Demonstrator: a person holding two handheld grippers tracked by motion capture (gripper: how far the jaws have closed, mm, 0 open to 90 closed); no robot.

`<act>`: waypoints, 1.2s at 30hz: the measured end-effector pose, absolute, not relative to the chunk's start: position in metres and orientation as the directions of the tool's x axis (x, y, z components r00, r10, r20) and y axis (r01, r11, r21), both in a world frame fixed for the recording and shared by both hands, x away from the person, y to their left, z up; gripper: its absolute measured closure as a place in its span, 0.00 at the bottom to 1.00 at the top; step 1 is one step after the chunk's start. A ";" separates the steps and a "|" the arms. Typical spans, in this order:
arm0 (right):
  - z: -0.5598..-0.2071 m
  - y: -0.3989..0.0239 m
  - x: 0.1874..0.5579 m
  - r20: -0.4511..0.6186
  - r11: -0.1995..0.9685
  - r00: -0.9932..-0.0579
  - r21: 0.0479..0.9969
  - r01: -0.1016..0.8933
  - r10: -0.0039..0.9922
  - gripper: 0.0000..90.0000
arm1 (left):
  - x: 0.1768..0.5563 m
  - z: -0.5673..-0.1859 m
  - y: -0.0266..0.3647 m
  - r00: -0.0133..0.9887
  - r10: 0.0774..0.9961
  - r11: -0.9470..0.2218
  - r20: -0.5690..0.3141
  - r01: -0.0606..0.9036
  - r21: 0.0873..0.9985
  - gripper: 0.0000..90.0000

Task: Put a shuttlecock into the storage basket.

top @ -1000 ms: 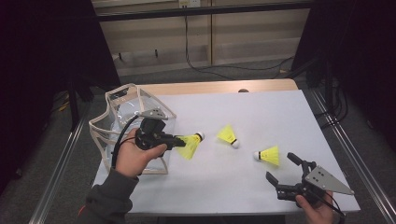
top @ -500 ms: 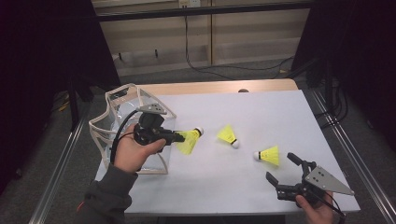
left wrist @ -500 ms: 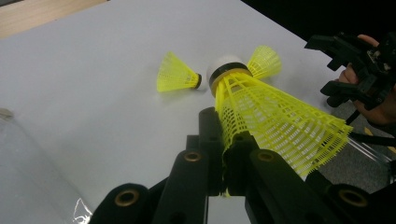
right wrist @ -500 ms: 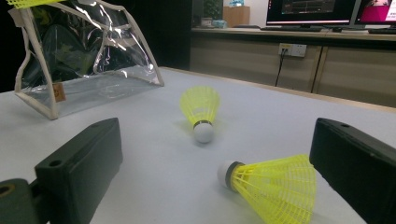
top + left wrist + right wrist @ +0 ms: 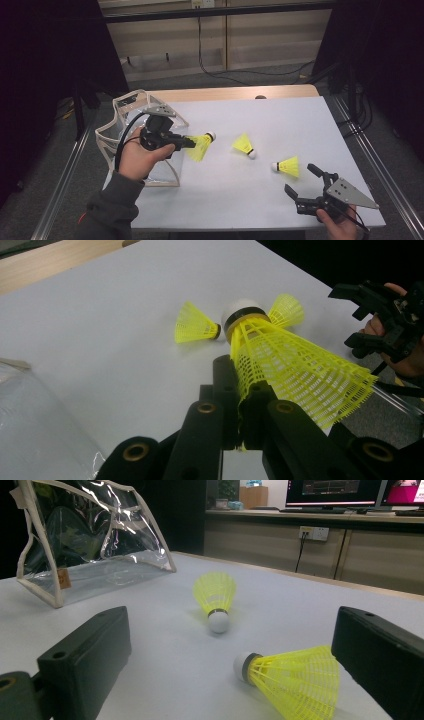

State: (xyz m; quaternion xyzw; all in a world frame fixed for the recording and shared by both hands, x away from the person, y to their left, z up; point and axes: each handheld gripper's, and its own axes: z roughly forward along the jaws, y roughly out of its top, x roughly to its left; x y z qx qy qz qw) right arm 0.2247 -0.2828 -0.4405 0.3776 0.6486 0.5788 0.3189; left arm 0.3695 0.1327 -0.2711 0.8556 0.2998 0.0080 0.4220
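My left gripper (image 5: 186, 144) has carried the held shuttlecock (image 5: 201, 147) a little up the high view — away from me and slightly toward the clear pouch (image 5: 131, 107) — compared with a second ago. Back then its white cork tip sat lower and further toward the table's middle; half a second ago it was already partway here. My left hand (image 5: 135, 157) and forearm have shifted with it, the wrist lifting a touch so the gripper body now overlaps more of the pouch's front frame. The shuttlecock's yellow skirt hangs slightly more below the jaws — a small tilt.
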 end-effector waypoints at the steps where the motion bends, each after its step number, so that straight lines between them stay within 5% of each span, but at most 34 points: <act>1: -0.440 -0.283 0.225 0.023 0.045 -0.511 0.992 0.120 0.859 0.03 | 0.370 -0.271 0.133 0.818 0.522 -0.460 -0.242 0.509 0.728 0.98; 36: -0.440 -0.282 0.224 0.020 0.047 -0.516 0.992 0.116 0.856 0.03 | 0.381 -0.248 0.147 0.795 0.557 -0.435 -0.241 0.527 0.730 0.99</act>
